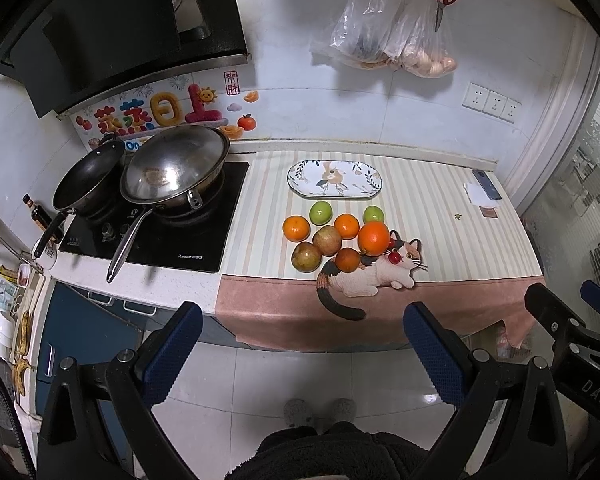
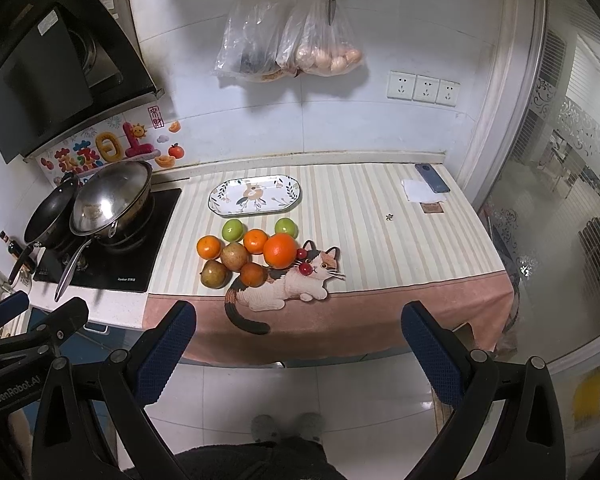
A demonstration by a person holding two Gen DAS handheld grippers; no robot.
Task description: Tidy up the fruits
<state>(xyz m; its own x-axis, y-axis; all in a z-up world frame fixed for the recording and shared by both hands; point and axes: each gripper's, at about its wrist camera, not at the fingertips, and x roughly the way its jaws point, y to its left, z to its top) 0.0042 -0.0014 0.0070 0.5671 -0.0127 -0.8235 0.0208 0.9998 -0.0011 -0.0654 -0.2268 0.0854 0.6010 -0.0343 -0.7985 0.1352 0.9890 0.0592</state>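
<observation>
- Nothing is organized yet, by my reading: the plate (image 2: pixel 255 199) is bare and every fruit lies on the desk (image 2: pixel 380 232) in a loose cluster just in front of the plate.
- In that cluster: two green fruits (image 2: pixel 232 230) nearest the plate, three small oranges (image 2: pixel 209 247), a big orange (image 2: pixel 280 251), two brownish pears (image 2: pixel 234 256), and two cherries (image 2: pixel 306 268) just right of the big orange.
- Several fruits touch one another; the big orange sits against a small orange (image 2: pixel 256 241).
- Left gripper (image 1: pixel 302 350): jaws spread wide, empty, held off the desk edge, well short of the plate.
- Right gripper (image 2: pixel 298 346): jaws likewise spread, empty, equally far back.
- Left to do, as I judge it: all of it, each fruit presumably moved to the plate.
</observation>
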